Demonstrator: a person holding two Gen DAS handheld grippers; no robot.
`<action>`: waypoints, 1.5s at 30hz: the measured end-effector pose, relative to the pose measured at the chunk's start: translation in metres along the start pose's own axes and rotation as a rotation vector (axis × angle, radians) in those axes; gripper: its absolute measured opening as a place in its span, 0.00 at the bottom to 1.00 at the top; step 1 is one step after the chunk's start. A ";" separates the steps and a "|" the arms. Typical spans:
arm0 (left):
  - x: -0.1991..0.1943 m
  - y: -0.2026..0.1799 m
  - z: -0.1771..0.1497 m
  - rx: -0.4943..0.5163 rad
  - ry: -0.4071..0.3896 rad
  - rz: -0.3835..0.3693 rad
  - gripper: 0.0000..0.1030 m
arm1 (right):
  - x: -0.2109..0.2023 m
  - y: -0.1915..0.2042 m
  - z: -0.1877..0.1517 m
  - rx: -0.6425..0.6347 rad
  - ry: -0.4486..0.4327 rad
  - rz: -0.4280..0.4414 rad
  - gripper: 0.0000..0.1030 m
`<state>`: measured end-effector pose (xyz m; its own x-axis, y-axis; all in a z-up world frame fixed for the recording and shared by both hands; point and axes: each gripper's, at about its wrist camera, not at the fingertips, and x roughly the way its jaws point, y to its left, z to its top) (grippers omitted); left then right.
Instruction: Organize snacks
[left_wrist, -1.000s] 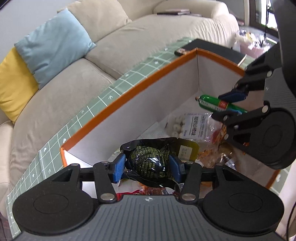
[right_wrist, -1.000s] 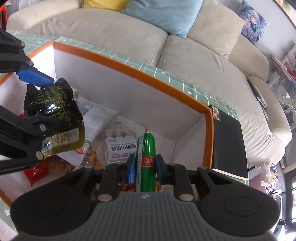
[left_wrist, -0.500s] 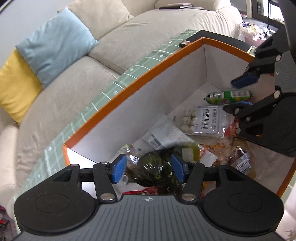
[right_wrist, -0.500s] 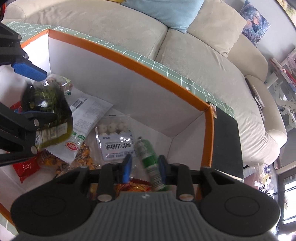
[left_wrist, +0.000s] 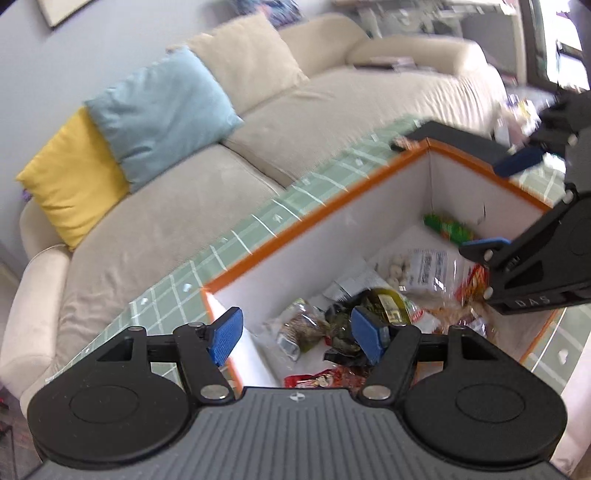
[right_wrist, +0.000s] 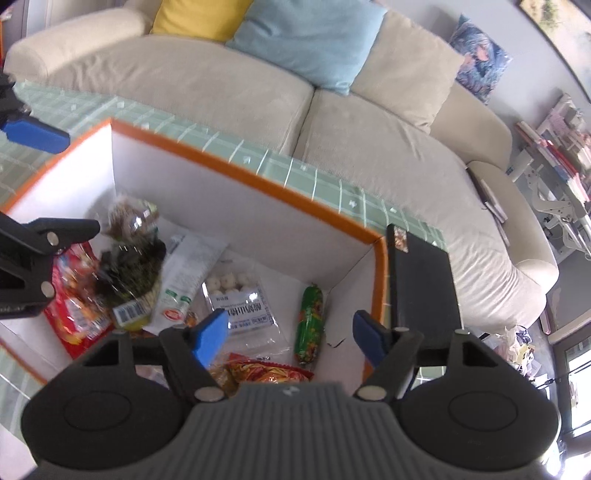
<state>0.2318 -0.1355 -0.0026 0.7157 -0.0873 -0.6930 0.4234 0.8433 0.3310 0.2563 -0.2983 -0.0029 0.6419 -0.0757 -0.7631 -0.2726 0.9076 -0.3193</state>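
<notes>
The green sausage (right_wrist: 309, 325) is seen lying flat on the floor of the box (right_wrist: 236, 206), close to its right end wall, its long axis running from the near side toward the far wall. The right gripper (right_wrist: 290, 338) is held above it, jaws just opened wide, nothing between them. The dark packet (left_wrist: 364, 314) is seen lying among the snacks at the box's left end. The left gripper (left_wrist: 297, 336) has likewise just spread wide and is empty.
</notes>
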 end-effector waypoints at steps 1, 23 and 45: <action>-0.008 0.004 -0.001 -0.022 -0.019 0.005 0.77 | -0.010 0.000 0.001 0.018 -0.017 0.004 0.71; -0.165 0.037 -0.060 -0.341 -0.377 0.163 0.88 | -0.183 0.019 -0.071 0.491 -0.373 0.138 0.96; -0.160 0.008 -0.144 -0.471 -0.186 0.178 0.88 | -0.190 0.106 -0.139 0.436 -0.389 0.007 0.96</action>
<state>0.0412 -0.0381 0.0189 0.8580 0.0221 -0.5131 0.0221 0.9966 0.0799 0.0064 -0.2447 0.0300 0.8795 0.0129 -0.4758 -0.0099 0.9999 0.0087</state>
